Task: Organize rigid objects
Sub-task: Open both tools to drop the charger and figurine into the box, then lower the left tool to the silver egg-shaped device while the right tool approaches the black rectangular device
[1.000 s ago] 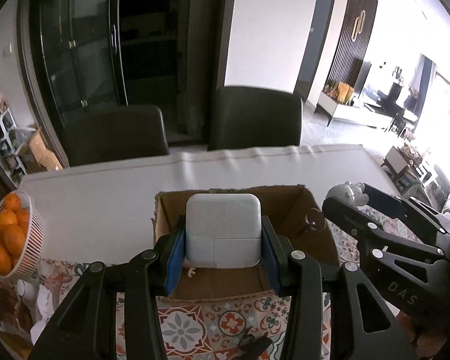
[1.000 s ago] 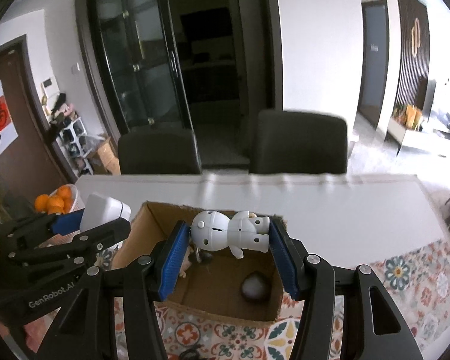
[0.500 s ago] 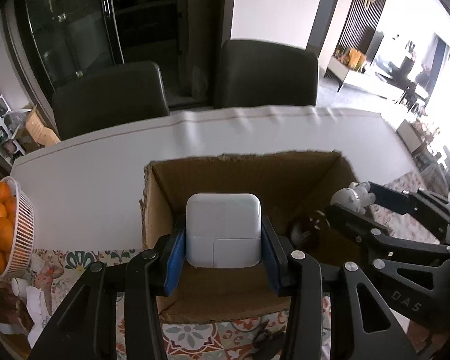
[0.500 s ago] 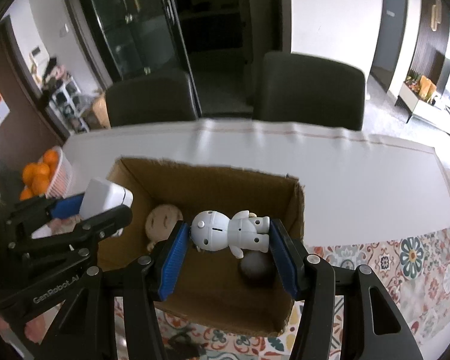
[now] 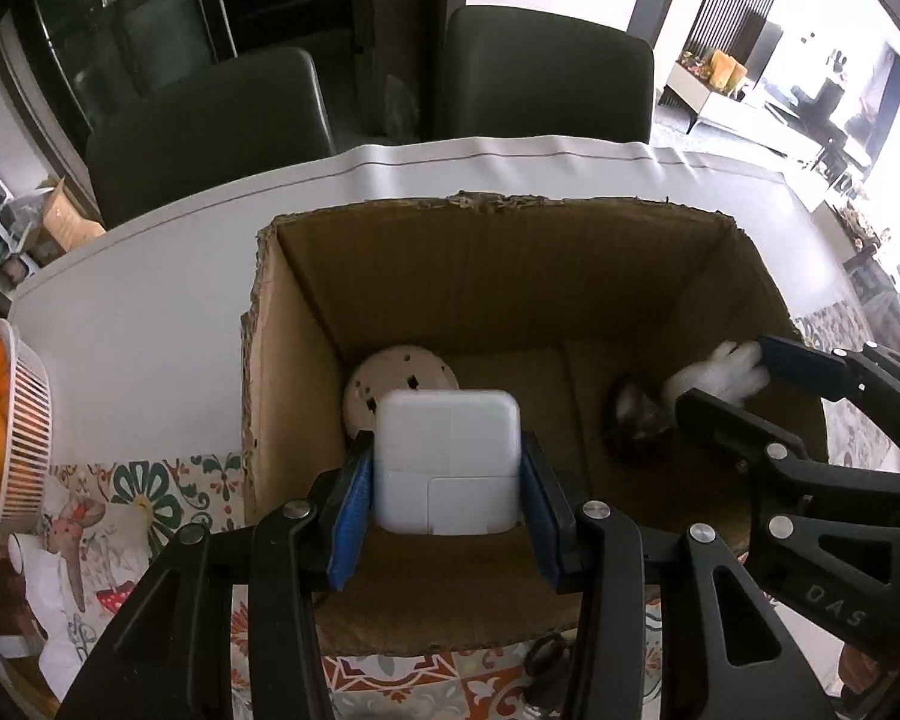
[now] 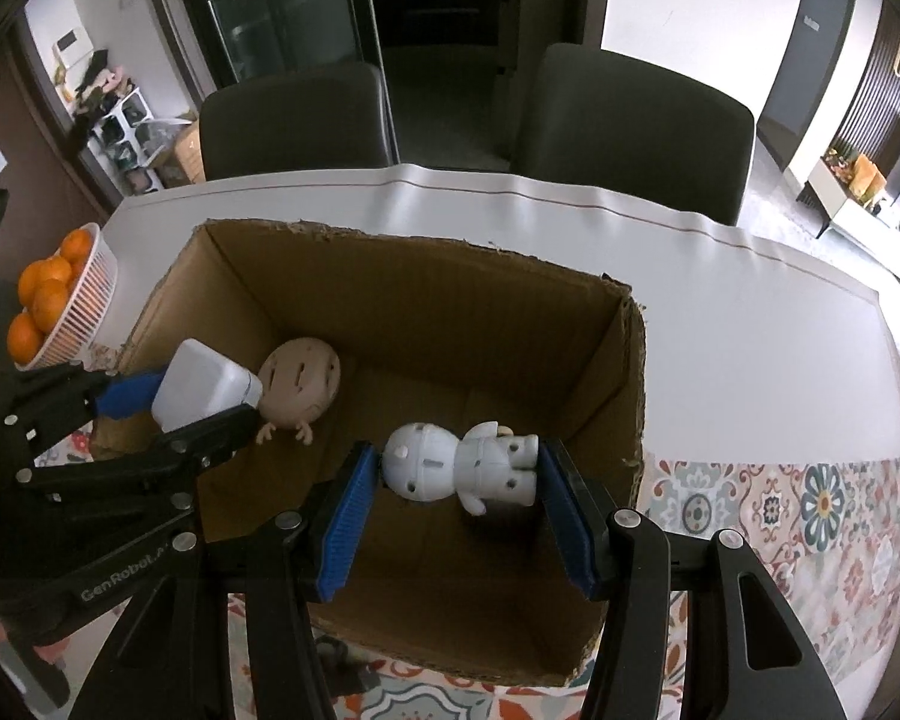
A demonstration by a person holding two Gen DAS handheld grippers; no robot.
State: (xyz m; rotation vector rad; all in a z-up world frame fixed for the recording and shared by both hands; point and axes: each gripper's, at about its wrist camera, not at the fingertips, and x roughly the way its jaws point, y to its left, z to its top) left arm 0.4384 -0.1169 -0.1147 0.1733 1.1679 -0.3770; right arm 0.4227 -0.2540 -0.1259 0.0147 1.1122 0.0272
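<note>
Once above it, both toys entered box.

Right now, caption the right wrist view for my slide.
Right gripper, jaws opening around a white toy figure, inside a cardboard box; left gripper holds a white charger.

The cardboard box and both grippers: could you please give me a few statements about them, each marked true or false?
1. The left gripper holds a white power adapter over the cardboard box. True.
2. The right gripper holds an orange. False: a white robot figurine lies between its opening jaws.
3. The box is empty. False: a beige doll head lies inside.
4. A basket of oranges stands outside the box. True.
</note>
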